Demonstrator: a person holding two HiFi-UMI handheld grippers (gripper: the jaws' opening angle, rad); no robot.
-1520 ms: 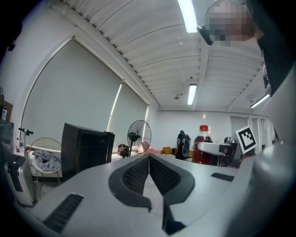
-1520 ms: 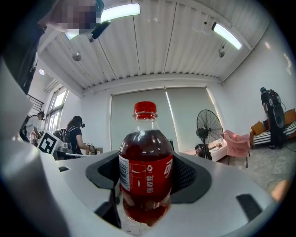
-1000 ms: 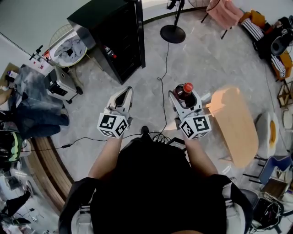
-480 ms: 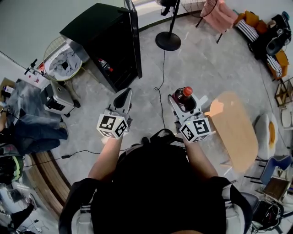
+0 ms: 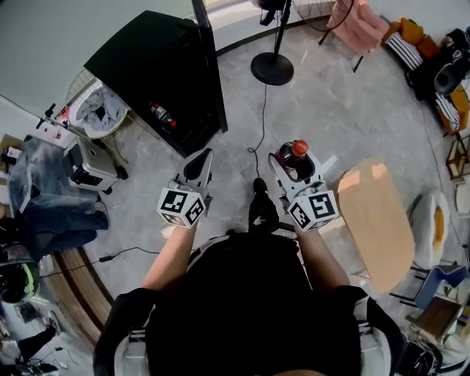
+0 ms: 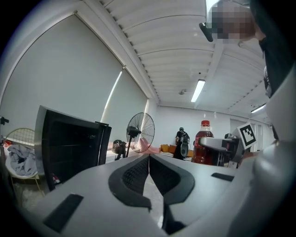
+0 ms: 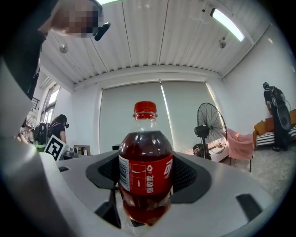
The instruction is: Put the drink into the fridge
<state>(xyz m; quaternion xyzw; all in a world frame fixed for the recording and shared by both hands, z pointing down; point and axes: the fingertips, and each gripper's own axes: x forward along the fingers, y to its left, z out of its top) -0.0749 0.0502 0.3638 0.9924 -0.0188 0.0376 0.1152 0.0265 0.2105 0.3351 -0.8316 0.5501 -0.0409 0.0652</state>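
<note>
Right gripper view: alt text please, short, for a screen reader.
The right gripper is shut on a bottle of dark red drink with a red cap and red label, centred in the frame. Behind it, a standing fan and a pink-draped chair stand at right in a white room.

Oval wooden table (image 5: 376,214) on grey tiled floor (image 5: 330,103). Fan stand's round black base (image 5: 272,68) well beyond table's far end. Black cable (image 5: 264,110) trails from base, left of table. Pink cloth (image 5: 358,18) draped over chair, farther off than table. Wire basket (image 5: 99,110) holding white cloth, well left of table. White round seat (image 5: 433,217) with orange patch just right of table; blue chair (image 5: 440,279) near table's right, nearer side.
</note>
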